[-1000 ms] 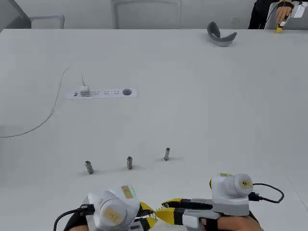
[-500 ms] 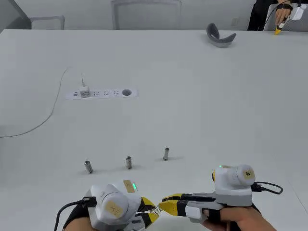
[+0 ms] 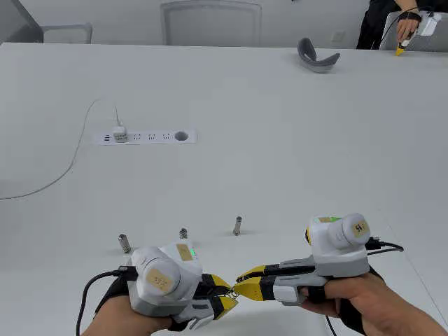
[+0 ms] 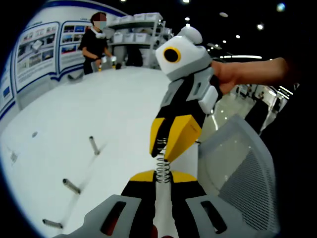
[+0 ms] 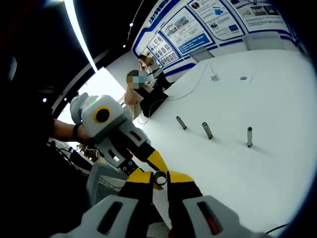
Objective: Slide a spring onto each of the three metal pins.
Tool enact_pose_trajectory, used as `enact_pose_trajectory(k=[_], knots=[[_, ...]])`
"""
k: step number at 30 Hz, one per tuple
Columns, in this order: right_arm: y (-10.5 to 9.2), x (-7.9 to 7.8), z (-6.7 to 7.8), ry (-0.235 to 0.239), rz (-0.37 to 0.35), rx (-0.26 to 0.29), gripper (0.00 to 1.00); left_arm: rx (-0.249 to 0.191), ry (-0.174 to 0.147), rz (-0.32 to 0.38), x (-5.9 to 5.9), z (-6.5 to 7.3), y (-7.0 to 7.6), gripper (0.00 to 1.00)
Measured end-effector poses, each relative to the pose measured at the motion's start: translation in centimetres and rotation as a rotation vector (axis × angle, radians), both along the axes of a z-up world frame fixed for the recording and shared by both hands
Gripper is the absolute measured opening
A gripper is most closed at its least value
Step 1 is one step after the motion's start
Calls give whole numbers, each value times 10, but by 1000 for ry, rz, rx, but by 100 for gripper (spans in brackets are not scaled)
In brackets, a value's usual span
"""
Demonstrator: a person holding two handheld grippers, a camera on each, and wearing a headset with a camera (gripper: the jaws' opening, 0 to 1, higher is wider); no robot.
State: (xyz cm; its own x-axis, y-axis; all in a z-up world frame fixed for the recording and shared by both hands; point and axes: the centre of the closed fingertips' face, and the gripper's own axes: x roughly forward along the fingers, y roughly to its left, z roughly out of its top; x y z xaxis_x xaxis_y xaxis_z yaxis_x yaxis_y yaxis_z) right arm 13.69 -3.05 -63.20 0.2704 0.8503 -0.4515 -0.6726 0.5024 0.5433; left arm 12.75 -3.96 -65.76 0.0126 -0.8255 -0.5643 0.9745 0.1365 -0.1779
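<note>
Left gripper (image 3: 222, 301) and right gripper (image 3: 245, 288) meet tip to tip low over the near table (image 3: 294, 154). Both are pinched almost closed on one spring (image 4: 162, 166), an end each. This looks like a handover to regrip it for threading. Beyond them, left pin (image 3: 124, 243) and middle pin (image 3: 183, 234) carry springs. Right pin (image 3: 237, 225) is bare, well apart from the held spring.

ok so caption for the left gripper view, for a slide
Left gripper and right gripper hold one spring between their yellow tips, three pins on the white table beyond.
</note>
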Motion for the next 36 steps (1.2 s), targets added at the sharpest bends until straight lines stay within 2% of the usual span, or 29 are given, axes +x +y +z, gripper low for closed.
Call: enact_pose_trajectory(k=[6, 8, 15, 26, 36], knots=[[0, 0, 6, -39, 103, -65, 12, -23, 1, -14, -1, 5, -5, 10], [0, -3, 8, -48, 148, -89, 12, -34, 10, -21, -2, 7, -6, 10], [-1, -9, 10, -90, 283, -154, 12, -60, -1, -45, -6, 12, -8, 10], [1, -17, 0, -122, 384, -213, 13, -64, -10, -66, -10, 14, -11, 10], [3, -21, 0, -119, 418, -206, 13, -48, -26, -105, -14, 15, -9, 10]])
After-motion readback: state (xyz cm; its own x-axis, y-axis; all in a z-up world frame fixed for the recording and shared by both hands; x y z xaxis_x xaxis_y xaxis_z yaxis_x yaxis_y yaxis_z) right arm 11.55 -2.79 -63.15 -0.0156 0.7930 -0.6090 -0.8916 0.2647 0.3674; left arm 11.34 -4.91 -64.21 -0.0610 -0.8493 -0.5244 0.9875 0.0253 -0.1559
